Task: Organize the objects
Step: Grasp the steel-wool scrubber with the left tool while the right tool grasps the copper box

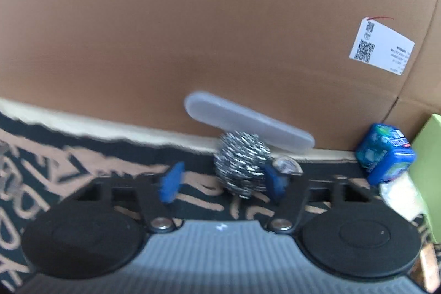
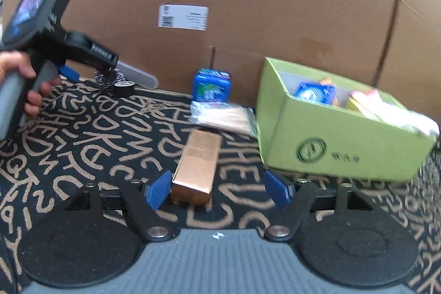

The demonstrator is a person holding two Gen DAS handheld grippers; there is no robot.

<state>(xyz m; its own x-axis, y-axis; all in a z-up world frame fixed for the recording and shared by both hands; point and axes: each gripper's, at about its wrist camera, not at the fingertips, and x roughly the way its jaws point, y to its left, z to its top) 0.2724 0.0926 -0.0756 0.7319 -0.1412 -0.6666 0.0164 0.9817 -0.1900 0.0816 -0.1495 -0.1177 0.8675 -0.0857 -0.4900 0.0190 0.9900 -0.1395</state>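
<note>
We see the left hand-held gripper [image 1: 223,183] low over a black cloth with tan lettering [image 2: 82,142], its blue pads part-way apart with a steel wool scrubber [image 1: 241,164] between them. The scrubber lies against the right pad [image 1: 274,182]; the left pad [image 1: 171,182] stands clear of it, so nothing is clamped. No earlier view is at hand, and the blur keeps us from telling more. Behind the scrubber a translucent oblong case [image 1: 248,123] leans on the wall of a big cardboard box [image 1: 193,18], which carries a white label [image 1: 381,47]. A small round clear item sits just beside the right pad; we cannot tell what it is.

From the right wrist view, the right hand-held gripper [image 2: 217,190] is spread wide and holds nothing. A copper-coloured carton [image 2: 197,167] lies on the cloth between its pads, touching neither. Farther back stand a blue cube-shaped pack [image 2: 210,86] and, in front of it, a clear plastic packet [image 2: 220,115]. To the right a green cardboard bin [image 2: 330,139], tilted, holds assorted packets. At the far left a person's hand [image 2: 24,81] grips the handle of the left tool, with a black tape roll [image 2: 124,88] close under its tip.
</note>
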